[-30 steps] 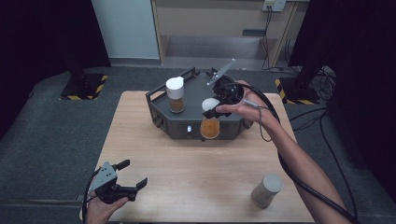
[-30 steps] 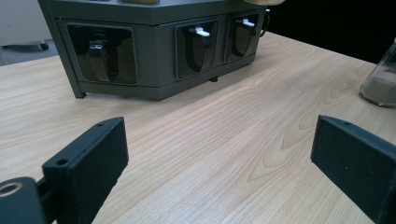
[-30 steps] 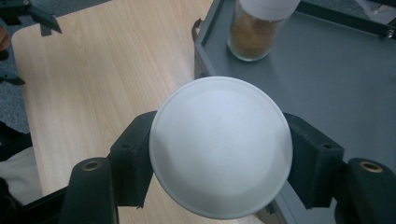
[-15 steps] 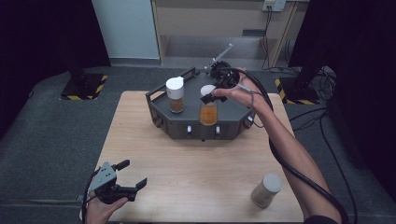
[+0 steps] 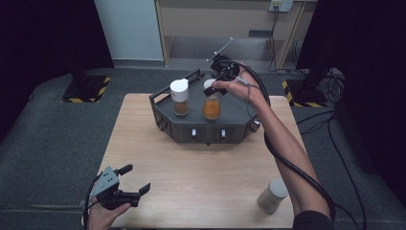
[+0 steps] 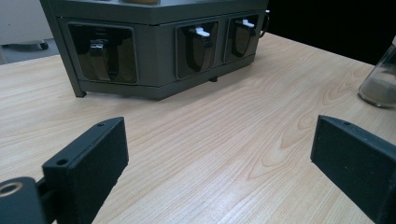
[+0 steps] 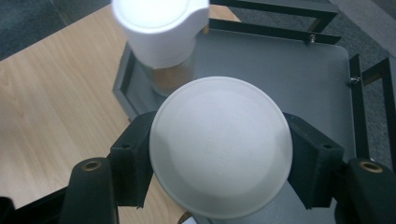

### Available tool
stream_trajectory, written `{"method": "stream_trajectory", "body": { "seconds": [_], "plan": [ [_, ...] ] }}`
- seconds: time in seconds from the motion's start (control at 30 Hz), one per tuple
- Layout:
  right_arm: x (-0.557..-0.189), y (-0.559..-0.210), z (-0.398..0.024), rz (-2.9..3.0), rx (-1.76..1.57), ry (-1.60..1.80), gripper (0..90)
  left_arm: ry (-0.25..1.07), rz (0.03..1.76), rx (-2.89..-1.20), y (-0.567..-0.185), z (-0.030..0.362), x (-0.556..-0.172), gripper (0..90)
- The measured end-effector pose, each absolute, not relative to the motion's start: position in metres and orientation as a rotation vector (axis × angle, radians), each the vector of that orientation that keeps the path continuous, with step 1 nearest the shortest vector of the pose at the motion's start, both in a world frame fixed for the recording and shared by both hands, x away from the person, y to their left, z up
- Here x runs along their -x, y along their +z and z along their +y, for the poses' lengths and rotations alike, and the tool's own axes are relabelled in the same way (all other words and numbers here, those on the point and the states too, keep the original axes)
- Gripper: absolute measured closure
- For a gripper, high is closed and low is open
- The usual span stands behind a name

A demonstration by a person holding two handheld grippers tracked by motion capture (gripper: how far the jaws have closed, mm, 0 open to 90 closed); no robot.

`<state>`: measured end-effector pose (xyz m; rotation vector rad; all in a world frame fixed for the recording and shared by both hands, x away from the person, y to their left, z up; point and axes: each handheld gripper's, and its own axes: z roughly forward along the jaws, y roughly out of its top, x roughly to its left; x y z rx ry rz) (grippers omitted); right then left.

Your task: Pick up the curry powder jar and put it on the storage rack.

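From the high view, we saw the right hand-held gripper (image 5: 214, 87) clamped on the white round lid of a glass jar of orange powder (image 5: 211, 106), which it held over the flat top of the dark grey angular metal rack (image 5: 237, 115), toward the rack's middle. A second glass jar with a white lid and brown powder (image 5: 180, 97) stood on the rack just beside it, nearer the rack's left edge, with a narrow gap between the two jars. The rack sat at the far edge of the pale wooden bench (image 5: 143, 134). The middle of the bench lay open. A third glass jar of pale powder (image 5: 271, 195) stood near the front right corner, close to the person's right forearm. The left hand-held gripper (image 5: 133, 179) hung at the front left corner, jaws apart, holding nothing.

In the left gripper view, we saw its two black jaws standing wide over bare wood, the rack's front face (image 6: 154, 56) well ahead and the pale-powder jar (image 6: 380, 77) at the right edge.

In the right gripper view, the black pads pressed both sides of the white lid (image 7: 220, 147), the other jar's white cap (image 7: 161, 25) was just beyond it, and bare grey rack top (image 7: 289, 65) with its raised rail stretched off on the right.
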<state>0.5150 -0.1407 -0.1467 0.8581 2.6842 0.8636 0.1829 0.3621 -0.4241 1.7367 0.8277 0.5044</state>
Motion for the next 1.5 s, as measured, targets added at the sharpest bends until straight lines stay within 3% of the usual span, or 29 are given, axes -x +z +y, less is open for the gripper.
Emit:
{"method": "stream_trajectory", "body": {
  "seconds": [0.5,1.3,1.33,1.37,1.4,1.5],
  "plan": [
    [-0.538,-0.168,-0.134,2.645,-0.971,0.841,34.2,0.501,0.831,-1.731,-0.425,0.364,-0.181,3.5],
    [-0.543,-0.176,-0.137,2.627,-1.002,0.869,33.8,0.499,0.827,-1.733,-0.425,0.364,-0.181,3.5],
    [-0.543,-0.177,-0.137,2.629,-0.999,0.871,32.6,0.498,0.827,-1.733,-0.425,0.364,-0.181,3.5],
    [-0.539,-0.178,-0.136,2.611,-0.978,0.871,23.0,0.497,0.827,-1.734,-0.425,0.364,-0.181,3.5],
    [-0.54,-0.179,-0.14,2.622,-0.983,0.901,19.0,0.497,0.827,-1.734,-0.425,0.364,-0.181,3.5],
    [-0.533,-0.178,-0.139,2.583,-0.962,0.895,12.6,0.5,0.826,-1.734,-0.425,0.364,-0.181,3.5]
  ]
}}
